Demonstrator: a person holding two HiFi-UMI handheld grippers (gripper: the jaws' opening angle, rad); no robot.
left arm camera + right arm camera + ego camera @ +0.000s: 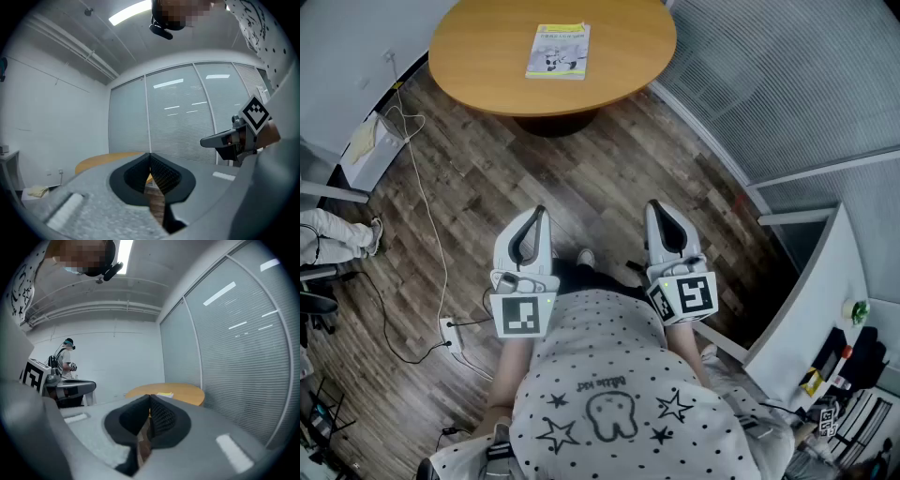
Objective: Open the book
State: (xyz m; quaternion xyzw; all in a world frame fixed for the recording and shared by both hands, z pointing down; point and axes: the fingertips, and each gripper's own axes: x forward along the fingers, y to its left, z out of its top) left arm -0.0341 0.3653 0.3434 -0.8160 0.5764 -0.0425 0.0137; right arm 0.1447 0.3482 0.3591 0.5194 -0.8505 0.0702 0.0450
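- The wooden floor [581, 178] is taking up most of the head view, with a glass wall with blinds [787, 84] running along its right side.
- The round wooden table [628, 56] is standing at the top of the head view, well ahead of the person and both grippers.
- The person in a dotted shirt [609, 394] is standing at the bottom of the head view, holding both grippers out in front at about waist level, side by side over the floor.
- The left gripper [536, 217] is pointing toward the table; in its own view its jaws are pressing together at the tips, with nothing between them.
- The right gripper [656, 208] is pointing the same way, apart from the left one; its jaws are likewise meeting at the tips and gripping nothing.
- The book [558, 51] is lying closed and flat on the table, cover up, left of the table's middle and far from both grippers; in the right gripper view it is showing as a thin pale slab on the tabletop.
- A white cable [427, 206] is trailing across the floor at the left, running down to a power strip [448, 330].
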